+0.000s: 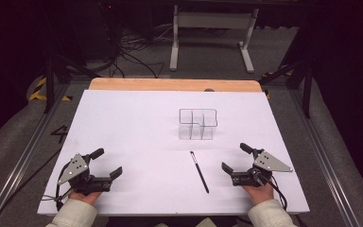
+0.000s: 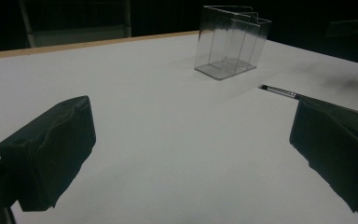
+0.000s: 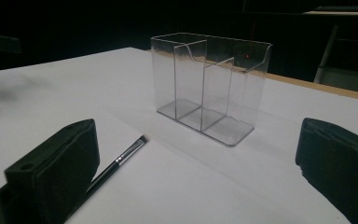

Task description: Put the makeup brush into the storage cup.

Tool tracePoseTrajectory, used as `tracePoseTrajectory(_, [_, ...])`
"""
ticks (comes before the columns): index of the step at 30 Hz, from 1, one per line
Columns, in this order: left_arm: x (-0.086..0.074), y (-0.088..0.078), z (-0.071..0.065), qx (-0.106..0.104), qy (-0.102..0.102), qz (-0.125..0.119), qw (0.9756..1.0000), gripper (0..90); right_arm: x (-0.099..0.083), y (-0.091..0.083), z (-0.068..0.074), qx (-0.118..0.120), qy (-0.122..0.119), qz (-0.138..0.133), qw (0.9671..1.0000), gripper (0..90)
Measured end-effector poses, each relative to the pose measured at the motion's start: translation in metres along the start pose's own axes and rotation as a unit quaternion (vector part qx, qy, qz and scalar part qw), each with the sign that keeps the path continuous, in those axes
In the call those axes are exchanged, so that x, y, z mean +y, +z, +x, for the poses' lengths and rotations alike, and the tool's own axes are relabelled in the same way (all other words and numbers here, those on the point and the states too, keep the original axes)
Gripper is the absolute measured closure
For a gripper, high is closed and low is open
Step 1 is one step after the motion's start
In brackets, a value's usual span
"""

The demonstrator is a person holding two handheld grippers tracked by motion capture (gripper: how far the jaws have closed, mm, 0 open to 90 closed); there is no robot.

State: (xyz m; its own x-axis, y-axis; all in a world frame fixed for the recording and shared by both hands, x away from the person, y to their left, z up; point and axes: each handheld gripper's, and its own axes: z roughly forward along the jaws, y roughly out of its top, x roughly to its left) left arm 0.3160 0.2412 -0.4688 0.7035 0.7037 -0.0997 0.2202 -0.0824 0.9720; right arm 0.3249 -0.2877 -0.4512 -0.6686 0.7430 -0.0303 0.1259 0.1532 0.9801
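Observation:
A clear plastic organiser (image 1: 197,124) with three compartments stands upright near the middle of the white table; it stands empty in the left gripper view (image 2: 230,41) and the right gripper view (image 3: 210,84). A thin black brush (image 1: 199,171) lies flat in front of it, tip toward the organiser, also visible as brush (image 2: 279,92) and brush (image 3: 121,161). My left gripper (image 1: 109,162) rests open at the front left, nothing between its jaws. My right gripper (image 1: 236,157) rests open at the front right, just right of the brush.
The white table top (image 1: 132,132) has a wooden strip (image 1: 170,84) along its far edge. Beyond it are a white frame stand (image 1: 212,33) and cables on the floor. Metal rails run along both sides of the table.

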Motion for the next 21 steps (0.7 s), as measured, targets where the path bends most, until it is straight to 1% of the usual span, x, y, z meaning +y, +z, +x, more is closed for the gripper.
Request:
tracePoseTrajectory(1, [0.0004, -0.0006, 0.0002, 0.001, 0.003, -0.002, 1.0000, 0.8, 0.0001, -0.0001, 0.0002, 0.000, 0.000, 0.000, 1.0000, 0.1])
tracePoseTrajectory(6, [0.0018, -0.0017, -0.0009, -0.002, 0.006, -0.006, 1.0000, 0.8, 0.0007, -0.0008, 0.0005, -0.001, 0.002, -0.004, 1.0000, 0.2])
tracePoseTrajectory(13, [0.0037, -0.0032, -0.0026, -0.003, 0.005, -0.009, 0.9999, 0.9, 0.0022, -0.0020, 0.0011, -0.001, -0.002, -0.006, 1.0000, 0.2])
tracePoseTrajectory(14, [0.0043, -0.0036, -0.0029, -0.003, 0.005, -0.011, 0.9999, 0.8, 0.0029, -0.0028, 0.0012, 0.001, -0.001, -0.005, 1.0000, 0.1])
tracePoseTrajectory(16, [0.0056, -0.0047, -0.0033, -0.004, 0.005, -0.010, 0.9999, 0.8, 0.0037, -0.0037, 0.0011, 0.011, 0.010, -0.012, 0.9998, 0.5])
tracePoseTrajectory(19, [0.0071, -0.0069, -0.0042, -0.005, 0.007, -0.016, 0.9998, 0.8, 0.0061, -0.0044, 0.0010, 0.008, 0.012, -0.011, 0.9998, 0.5])
tracePoseTrajectory(21, [0.0081, -0.0079, -0.0046, -0.005, 0.009, -0.020, 0.9998, 0.8, 0.0085, -0.0059, 0.0018, 0.005, 0.009, -0.018, 0.9998, 0.5])
